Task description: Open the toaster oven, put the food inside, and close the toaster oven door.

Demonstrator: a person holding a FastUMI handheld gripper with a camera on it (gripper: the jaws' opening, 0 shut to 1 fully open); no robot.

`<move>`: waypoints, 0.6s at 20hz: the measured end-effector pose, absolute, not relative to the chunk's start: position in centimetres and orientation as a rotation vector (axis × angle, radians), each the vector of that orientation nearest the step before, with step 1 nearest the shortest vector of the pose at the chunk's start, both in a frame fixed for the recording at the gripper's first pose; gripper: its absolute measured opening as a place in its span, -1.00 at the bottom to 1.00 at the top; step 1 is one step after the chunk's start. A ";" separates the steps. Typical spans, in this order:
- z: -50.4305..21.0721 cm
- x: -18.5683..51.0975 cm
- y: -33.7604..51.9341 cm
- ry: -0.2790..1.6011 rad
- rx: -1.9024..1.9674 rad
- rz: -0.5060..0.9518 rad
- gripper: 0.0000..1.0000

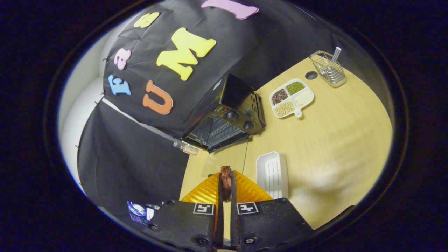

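The gripper (226, 189) clamps a dark piece of food (226, 180) between both fingers, above an orange tray (245, 190). The toaster oven (227, 124), door closed, stands beyond the fingertips at 12 o'clock; white tray (273, 171) at 2 o'clock.

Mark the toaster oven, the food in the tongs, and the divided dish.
toaster oven (224, 127): gripper view, on its glass door.
food (226, 179): gripper view, on the dark piece pinched between the tongs' fingers.
divided dish (303, 98): gripper view, on its pale compartment.
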State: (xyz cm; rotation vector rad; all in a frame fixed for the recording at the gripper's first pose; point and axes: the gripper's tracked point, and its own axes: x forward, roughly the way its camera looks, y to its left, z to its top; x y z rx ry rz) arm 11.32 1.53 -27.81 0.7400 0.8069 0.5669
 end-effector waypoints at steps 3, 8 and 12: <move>-27.5 12.4 4.8 0.770 0.811 0.515 -0.79; -27.0 15.3 10.1 0.669 0.967 0.411 -0.79; -27.2 17.8 14.3 0.614 1.037 0.371 -0.80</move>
